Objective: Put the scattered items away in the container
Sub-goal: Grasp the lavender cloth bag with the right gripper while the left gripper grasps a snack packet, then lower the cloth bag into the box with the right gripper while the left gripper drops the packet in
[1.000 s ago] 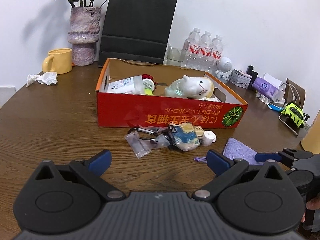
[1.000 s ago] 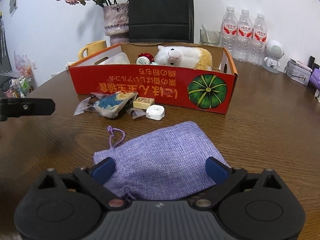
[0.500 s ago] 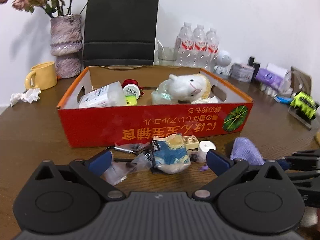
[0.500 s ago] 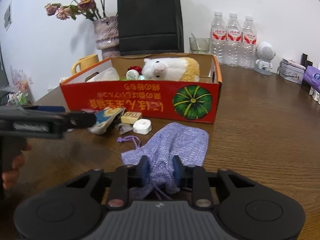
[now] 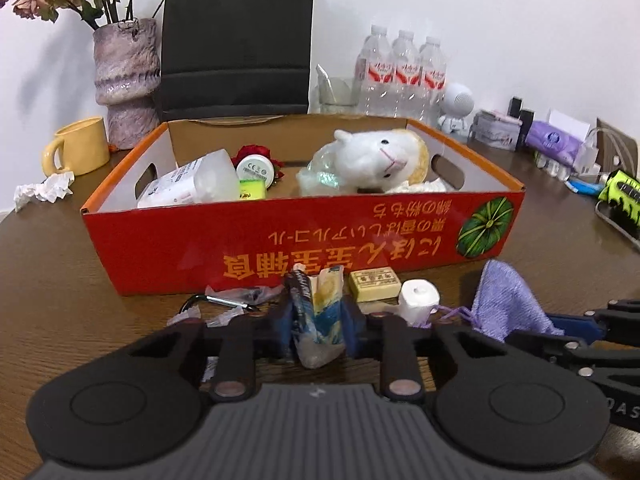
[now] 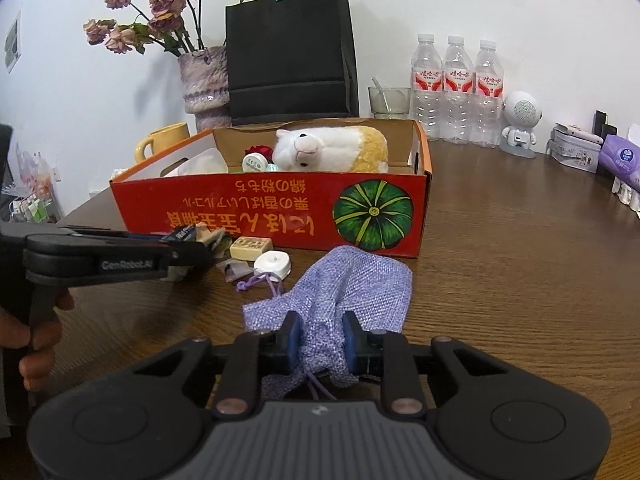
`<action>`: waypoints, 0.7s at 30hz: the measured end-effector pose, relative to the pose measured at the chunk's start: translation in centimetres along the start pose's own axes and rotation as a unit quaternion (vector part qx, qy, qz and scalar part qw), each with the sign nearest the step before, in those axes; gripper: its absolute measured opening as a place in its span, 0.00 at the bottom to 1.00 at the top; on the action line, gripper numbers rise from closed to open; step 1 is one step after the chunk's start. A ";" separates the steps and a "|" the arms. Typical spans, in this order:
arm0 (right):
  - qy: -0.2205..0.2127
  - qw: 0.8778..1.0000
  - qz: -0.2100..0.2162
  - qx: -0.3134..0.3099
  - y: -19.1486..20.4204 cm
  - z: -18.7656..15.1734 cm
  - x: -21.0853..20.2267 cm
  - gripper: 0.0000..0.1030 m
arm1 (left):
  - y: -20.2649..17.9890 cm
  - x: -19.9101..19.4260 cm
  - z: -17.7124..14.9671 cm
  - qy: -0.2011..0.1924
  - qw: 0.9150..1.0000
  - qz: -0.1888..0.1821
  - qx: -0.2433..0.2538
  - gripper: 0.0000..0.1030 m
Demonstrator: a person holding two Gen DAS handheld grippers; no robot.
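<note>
Snack packet [image 5: 318,312] pinched mid-body between the pads of the left gripper [image 5: 316,326] — jaws just closed on it, packet standing on edge on the tabletop, just in front of the red box [image 5: 168,256]. Looks light, crinkly, film-slick; likely to deform or slide under a hard squeeze, so a grip across the fuller middle seems safer than the sealed end.

Purple burlap pouch [image 6: 352,284] clamped at its gathered drawstring end by the right gripper [image 6: 320,340], rest of the fabric draped flat on the wood toward the box's near right corner. Soft, limp, coarse weave — should hold well, will sag and swing once lifted; cord [image 6: 256,282] could snag neighbours.

Loose beside them, along the box's front wall: small yellow block [image 5: 374,283], white round tag [image 5: 418,300], clear wrappers [image 5: 240,294], carabiner [image 5: 200,302]. All small, light; carabiner rigid.

Inside the box: plush sheep [image 5: 380,160], plastic bottle [image 5: 192,186], round tin [image 5: 254,168].

Beyond: yellow mug [image 5: 78,152], vase [image 5: 126,76], black bag [image 5: 236,36], water bottles [image 5: 404,72] at the far edge.
</note>
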State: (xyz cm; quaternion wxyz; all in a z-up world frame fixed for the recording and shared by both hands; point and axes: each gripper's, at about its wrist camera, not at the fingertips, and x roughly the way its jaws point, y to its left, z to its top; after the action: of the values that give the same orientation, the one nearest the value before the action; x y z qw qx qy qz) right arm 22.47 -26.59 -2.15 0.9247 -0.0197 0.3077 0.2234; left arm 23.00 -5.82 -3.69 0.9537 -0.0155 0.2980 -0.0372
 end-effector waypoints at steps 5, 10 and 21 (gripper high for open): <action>-0.009 1.000 -0.008 0.001 0.1 -0.1 -0.3 0.20 | 0.0 -1.0 -0.1 -0.016 1.000 -0.007 -0.004 0.20; -0.037 0.999 -0.016 -0.003 0.4 -0.1 -1.6 0.15 | 0.1 -3.1 0.0 -0.037 0.999 -0.025 -0.011 0.20; -0.094 0.995 -0.011 0.008 0.2 1.5 -4.9 0.15 | 1.0 -7.8 1.9 -0.094 0.994 -0.053 -0.020 0.20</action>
State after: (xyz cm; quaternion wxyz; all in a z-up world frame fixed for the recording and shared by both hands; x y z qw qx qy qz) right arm 19.75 -28.06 1.94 0.9522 0.0055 0.2207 0.2112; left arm 17.76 -4.17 2.23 0.9737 -0.0534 0.2065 -0.0802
